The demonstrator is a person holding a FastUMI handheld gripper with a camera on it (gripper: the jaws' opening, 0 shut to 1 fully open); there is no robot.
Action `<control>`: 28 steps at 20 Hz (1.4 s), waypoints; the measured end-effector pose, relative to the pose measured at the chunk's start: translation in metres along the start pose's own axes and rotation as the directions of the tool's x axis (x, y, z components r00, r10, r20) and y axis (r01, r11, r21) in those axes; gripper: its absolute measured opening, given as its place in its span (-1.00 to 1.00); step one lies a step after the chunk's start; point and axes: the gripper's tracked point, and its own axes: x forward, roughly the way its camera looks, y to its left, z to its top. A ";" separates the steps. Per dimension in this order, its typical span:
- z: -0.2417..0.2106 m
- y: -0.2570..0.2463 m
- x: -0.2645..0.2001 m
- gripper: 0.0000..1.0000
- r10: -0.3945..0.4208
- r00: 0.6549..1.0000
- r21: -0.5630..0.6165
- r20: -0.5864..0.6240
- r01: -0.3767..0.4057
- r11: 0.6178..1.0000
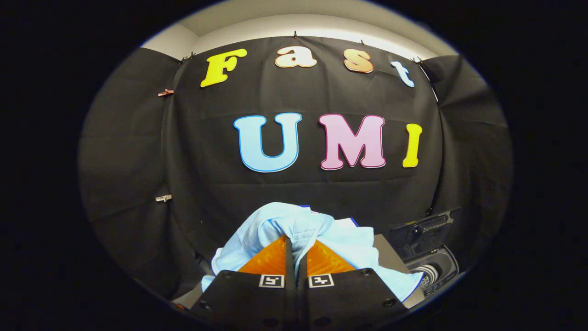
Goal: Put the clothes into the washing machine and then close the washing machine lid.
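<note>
While a pale blue garment bunches up between and just ahead of them, the fingers stand nearly together, both pressing a fold of its cloth, with the rest draping over a grey surface and the washing machine sitting beyond to the right.

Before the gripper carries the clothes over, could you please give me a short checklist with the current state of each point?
1. Grip: gripper fingers closed on a fold of the light blue garment: ok.
2. Garment lifted off its support: cannot tell; much of it drapes below the fingers.
3. Washing machine located: beyond the fingers, to their right: ok.
4. Lid raised: appears open, drum opening visible: ok.
5. Trailing fabric free of the machine's edge: cannot tell.
</note>
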 end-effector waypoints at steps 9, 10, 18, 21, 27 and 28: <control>0.020 -0.127 -0.009 -0.91 -0.188 0.981 -0.098 0.052 0.192 0.976; 0.026 -0.145 -0.011 -0.91 -0.208 0.975 -0.099 0.073 0.215 0.972; 0.019 -0.294 -0.018 -0.91 -0.351 0.930 -0.139 0.107 0.364 0.921; 0.008 -0.334 -0.016 -0.91 -0.372 0.923 -0.115 0.103 0.382 0.917; -0.026 -0.386 -0.002 -0.91 -0.412 0.910 -0.148 0.046 0.414 0.898; -0.037 -0.393 0.001 -0.91 -0.423 0.906 -0.151 0.022 0.422 0.894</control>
